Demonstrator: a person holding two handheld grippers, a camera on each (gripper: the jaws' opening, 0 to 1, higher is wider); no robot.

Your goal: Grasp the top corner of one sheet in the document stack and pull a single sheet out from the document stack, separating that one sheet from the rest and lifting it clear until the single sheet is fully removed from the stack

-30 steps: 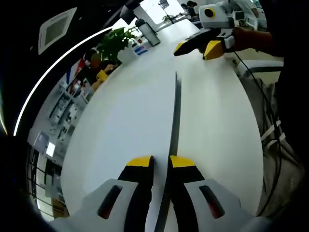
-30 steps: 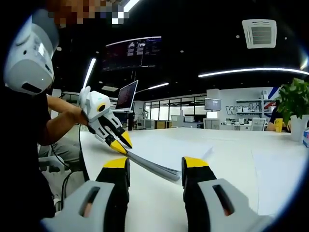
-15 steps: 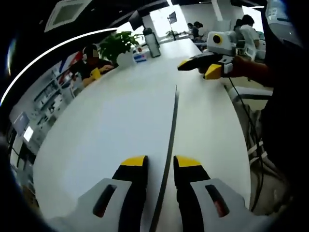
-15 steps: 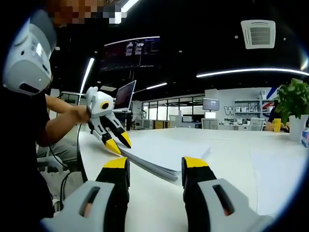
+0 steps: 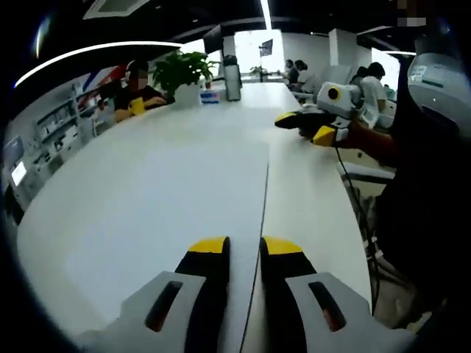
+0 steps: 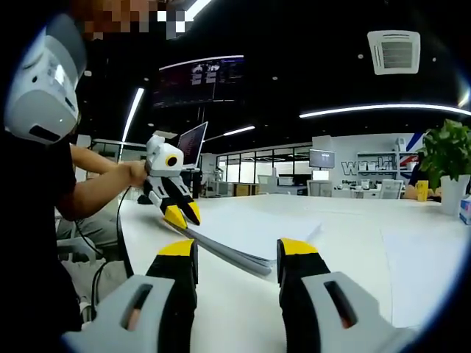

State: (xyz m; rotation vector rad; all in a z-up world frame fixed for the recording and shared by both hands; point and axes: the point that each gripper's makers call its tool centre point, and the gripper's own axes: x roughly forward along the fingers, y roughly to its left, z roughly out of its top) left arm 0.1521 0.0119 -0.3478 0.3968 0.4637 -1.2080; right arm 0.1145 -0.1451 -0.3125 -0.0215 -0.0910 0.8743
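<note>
Our left gripper [image 5: 244, 246] pinches the near corner of a single sheet [image 5: 184, 184], raised off the stack of paper [image 6: 246, 235] on the white table [image 6: 412, 250]. Our right gripper [image 6: 237, 254] stands spread at the stack's edge. A potted plant [image 6: 447, 158] sits far off.

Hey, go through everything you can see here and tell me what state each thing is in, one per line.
left gripper: shut on the sheet's corner.
right gripper: open, empty, low over the table beside the stack.
sheet: held at one corner, its far end on the stack.
document stack: lying on the white table.
potted plant: upright.
</note>
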